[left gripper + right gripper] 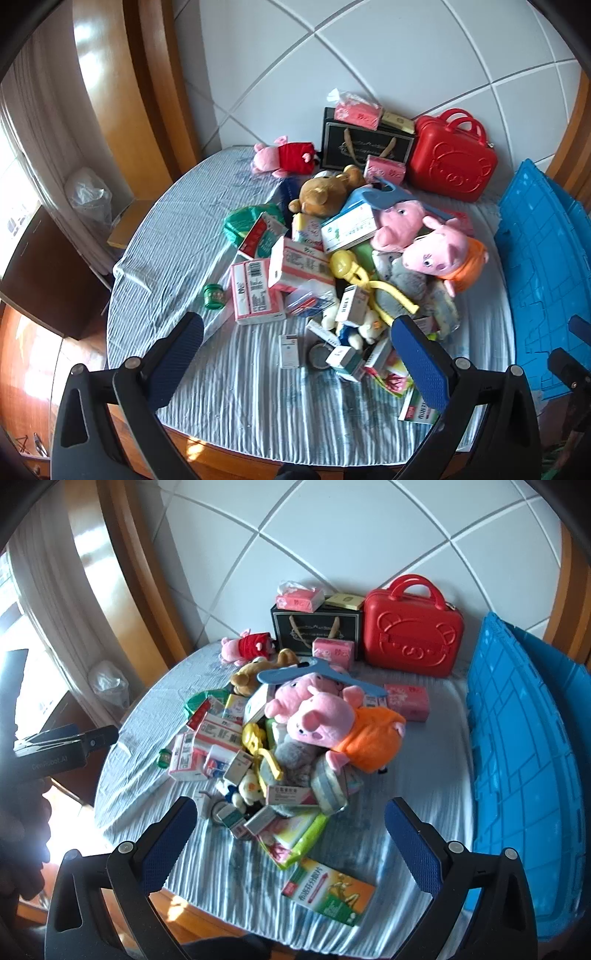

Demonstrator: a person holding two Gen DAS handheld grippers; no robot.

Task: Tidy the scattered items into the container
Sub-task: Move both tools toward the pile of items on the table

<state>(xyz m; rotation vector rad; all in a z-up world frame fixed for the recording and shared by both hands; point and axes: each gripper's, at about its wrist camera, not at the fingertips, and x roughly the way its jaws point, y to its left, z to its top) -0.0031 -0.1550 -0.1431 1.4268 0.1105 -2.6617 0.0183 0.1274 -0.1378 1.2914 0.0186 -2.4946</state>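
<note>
Left gripper (297,354) and right gripper (290,834) both spread wide, empty, above striped bedsheet (406,794), one green-orange box (328,891) nearest, heaped pile with two pink pig plushes (321,716), blue crate (524,768) at right edge, long axis running near-to-far, one red case (412,631) at the wall.

Toy pile (288,738) mid-bed (424,812) — crate (524,775) right, suitcase (410,635) behind.

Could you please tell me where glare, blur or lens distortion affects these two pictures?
Left wrist view: window glare whitens the left edge, and the fisheye bends the wall panel lines. Right wrist view: daylight blows out the lower-left corner, the blue crate bows outward, and the green-and-orange medicine box looks slightly soft.
</note>
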